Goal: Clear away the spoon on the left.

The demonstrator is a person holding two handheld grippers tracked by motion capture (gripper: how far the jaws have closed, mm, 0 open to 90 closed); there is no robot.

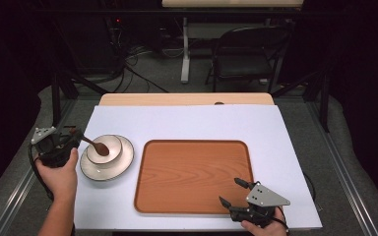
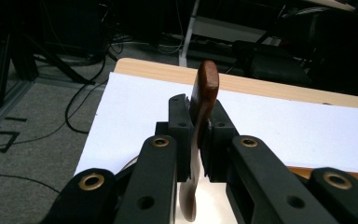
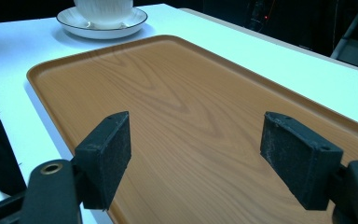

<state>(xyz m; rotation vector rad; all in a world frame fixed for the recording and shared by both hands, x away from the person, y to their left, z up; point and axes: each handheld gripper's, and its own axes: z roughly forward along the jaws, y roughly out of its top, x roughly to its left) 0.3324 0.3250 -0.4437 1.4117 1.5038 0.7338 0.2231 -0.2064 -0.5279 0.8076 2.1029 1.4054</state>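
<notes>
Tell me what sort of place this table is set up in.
Probably a lab or recording workshop, not a dining room: cables trail over grey carpet, a metal frame edges the table, and beyond it stand a folding chair and dark equipment.

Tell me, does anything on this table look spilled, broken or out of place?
Nothing stands out. The bowl sits upright on its plate, the wooden tray lies flat and bare on the white sheet, and no spill shows. The left gripper holds a wooden spoon over the bowl; the right gripper hovers open at the tray's near edge.
</notes>
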